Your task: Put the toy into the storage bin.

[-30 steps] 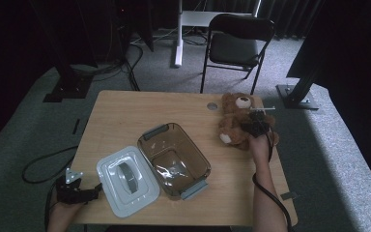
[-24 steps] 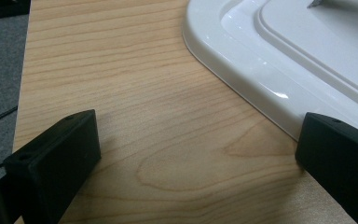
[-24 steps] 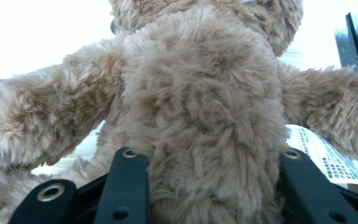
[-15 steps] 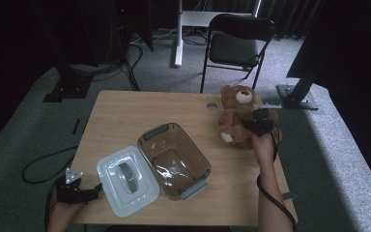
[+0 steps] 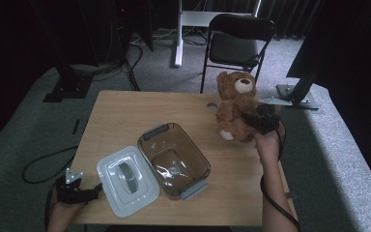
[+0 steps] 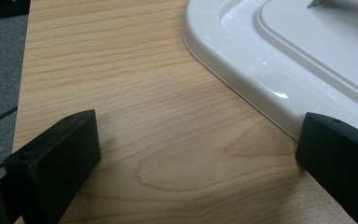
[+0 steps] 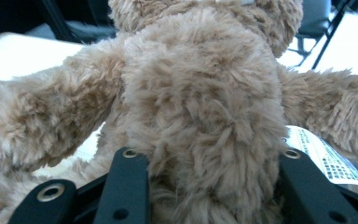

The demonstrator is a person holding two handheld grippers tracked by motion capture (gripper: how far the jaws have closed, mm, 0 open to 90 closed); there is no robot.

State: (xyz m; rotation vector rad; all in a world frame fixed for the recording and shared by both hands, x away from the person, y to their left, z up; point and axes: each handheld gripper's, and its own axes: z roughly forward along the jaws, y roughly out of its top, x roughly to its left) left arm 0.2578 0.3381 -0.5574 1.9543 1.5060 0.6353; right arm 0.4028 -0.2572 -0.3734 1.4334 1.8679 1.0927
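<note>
A brown teddy bear [image 5: 235,105] hangs upright above the table's far right part, with my right gripper [image 5: 260,121] shut on its back. The right gripper view looks at the bear's furry back [image 7: 205,102] squeezed between the two black jaws, with a white label [image 7: 324,158] at its right side. A clear brownish box [image 5: 174,158] stands open in the middle of the table. Its white lid [image 5: 127,180] lies flat just left of it. My left gripper [image 5: 94,189] rests open at the table's near left edge, beside the lid's rim [image 6: 242,84].
The wooden table [image 5: 125,116] has bare room at its far left. A black chair [image 5: 239,38] stands behind the table, and a dark stand base [image 5: 294,94] sits at the right. Cables [image 5: 43,164] lie on the grey carpet at the left.
The right gripper has lifted the bear from lying on the table to upright and clear of the surface. The left gripper has stayed still.
</note>
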